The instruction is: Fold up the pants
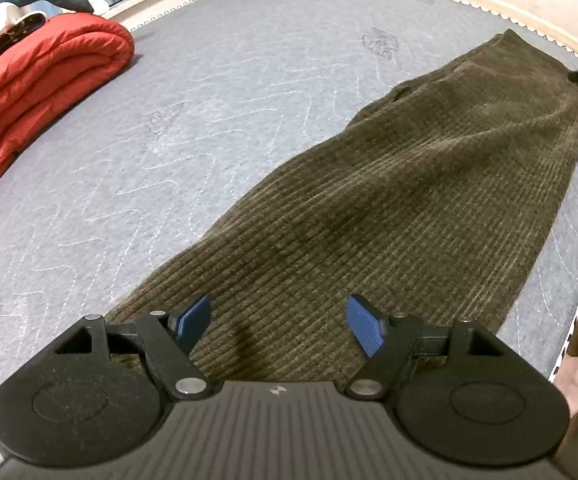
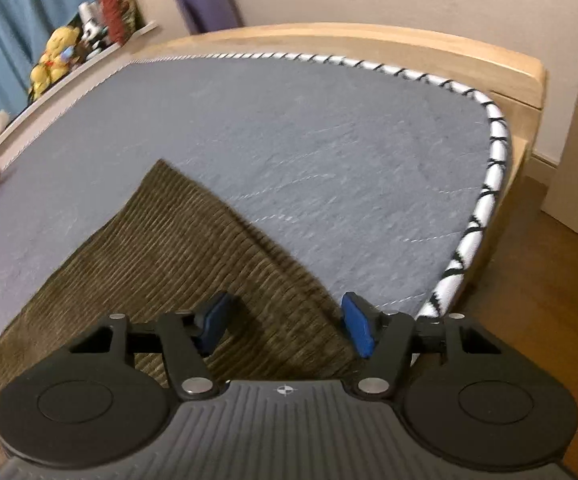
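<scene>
Your olive-brown corduroy pants (image 1: 389, 208) lie flat in a long strip on the grey quilted mattress (image 1: 209, 100). Your left hand-held gripper (image 1: 279, 322) hovers over one end, blue pads spread, pinching nothing. Your right hand-held gripper (image 2: 285, 326) stands spread over the other end's edge, pads clear of the cloth.

no text, label or number can be read

Pants (image 1: 389, 208) hem hidden beneath hand-held gripper (image 1: 279, 322), red quilt (image 1: 41, 92) (folded) cut off left
</scene>
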`<state>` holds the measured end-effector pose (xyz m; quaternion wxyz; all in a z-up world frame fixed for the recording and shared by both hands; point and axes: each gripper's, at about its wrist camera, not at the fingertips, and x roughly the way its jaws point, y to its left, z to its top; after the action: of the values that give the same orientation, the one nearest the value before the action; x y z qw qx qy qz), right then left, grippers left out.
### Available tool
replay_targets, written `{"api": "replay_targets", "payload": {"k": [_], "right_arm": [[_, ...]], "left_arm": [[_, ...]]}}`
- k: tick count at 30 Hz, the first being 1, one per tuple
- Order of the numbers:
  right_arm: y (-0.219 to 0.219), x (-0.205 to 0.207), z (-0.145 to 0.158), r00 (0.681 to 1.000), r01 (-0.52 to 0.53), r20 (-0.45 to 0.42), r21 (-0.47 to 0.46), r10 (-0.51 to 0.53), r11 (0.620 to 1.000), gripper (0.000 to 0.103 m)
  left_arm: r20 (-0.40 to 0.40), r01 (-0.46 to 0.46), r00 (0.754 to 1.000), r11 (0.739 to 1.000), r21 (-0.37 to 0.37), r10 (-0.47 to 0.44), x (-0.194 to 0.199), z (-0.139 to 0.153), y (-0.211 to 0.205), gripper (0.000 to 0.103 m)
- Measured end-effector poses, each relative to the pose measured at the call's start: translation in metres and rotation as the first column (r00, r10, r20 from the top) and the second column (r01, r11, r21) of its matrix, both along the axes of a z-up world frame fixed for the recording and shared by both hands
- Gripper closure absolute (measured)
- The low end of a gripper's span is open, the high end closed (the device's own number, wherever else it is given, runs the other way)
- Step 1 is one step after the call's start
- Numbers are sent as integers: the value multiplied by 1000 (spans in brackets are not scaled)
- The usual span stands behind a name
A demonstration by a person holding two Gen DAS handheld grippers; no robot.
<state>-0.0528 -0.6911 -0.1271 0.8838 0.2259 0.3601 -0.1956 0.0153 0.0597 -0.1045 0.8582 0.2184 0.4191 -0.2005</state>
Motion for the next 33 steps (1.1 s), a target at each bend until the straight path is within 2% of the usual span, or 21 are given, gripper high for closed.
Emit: {"api": "replay_targets", "payload": {"k": [1,2,3,6,9,11,13,16,19,20,22,23,25,26,27,28,29,30,31,33], "right_arm": [[3,1,0,1000,-13,-8,-21,13,1000,52],[3,0,1,1000,-25,4,-10,25,1000,63],[3,-1,4,1000,-25,16,2,25,1000,67],[14,-1,19,998,-43,51,-48,45,998,70],[45,3,51,988,-100,106,-138,115,985,71],[76,6,77,974,-151,136,-209,182,966,71],[121,9,107,944,-235,157,-303,291,923,71],[210,5,146,849,-392,161,-448,504,803,72],[310,-8,161,689,-541,122,-569,714,619,72],[345,-15,158,620,-595,98,-588,778,548,72],[400,-26,146,494,-693,54,-579,868,431,72],[423,-30,137,442,-734,29,-563,897,380,71],[466,-39,107,319,-817,-17,-511,948,266,64],[482,-42,94,250,-858,-47,-475,967,198,58],[497,-47,83,190,-883,-90,-452,978,130,57],[504,-53,75,155,-890,-115,-448,981,88,57],[507,-56,74,137,-896,-115,-438,984,73,56],[506,-57,77,129,-904,-101,-421,986,75,54],[501,-55,81,135,-911,-77,-401,988,93,54],[487,-47,91,181,-912,-26,-378,983,158,45]], "left_arm": [[1,-4,1000,1000,-3,4,1,0,0,23],[4,-8,1000,1000,-6,8,1,2,1,23],[6,-12,1000,1000,-10,12,1,3,1,23],[18,-19,1000,1000,-22,19,2,8,3,23],[28,-30,999,999,-34,31,3,13,6,23],[32,-37,999,999,-36,38,4,14,8,23],[35,-50,998,998,-39,51,5,16,11,23],[38,-73,996,996,-46,75,8,18,16,23],[38,-101,994,993,-57,103,11,19,23,23],[37,-110,993,992,-62,112,12,20,26,23],[32,-128,991,989,-71,130,14,20,31,23],[26,-138,990,987,-76,140,15,20,34,23],[8,-154,988,984,-87,155,18,19,39,23],[-4,-162,987,982,-95,162,19,19,41,23],[-17,-170,985,980,-108,169,20,19,43,23],[-32,-179,984,976,-128,176,21,19,45,23],[-48,-184,983,971,-151,179,22,19,46,23],[-69,-188,982,964,-187,178,23,19,47,23],[-87,-190,981,957,-221,175,23,20,48,23],[-125,-187,980,939,-289,157,26,18,46,26]]}}
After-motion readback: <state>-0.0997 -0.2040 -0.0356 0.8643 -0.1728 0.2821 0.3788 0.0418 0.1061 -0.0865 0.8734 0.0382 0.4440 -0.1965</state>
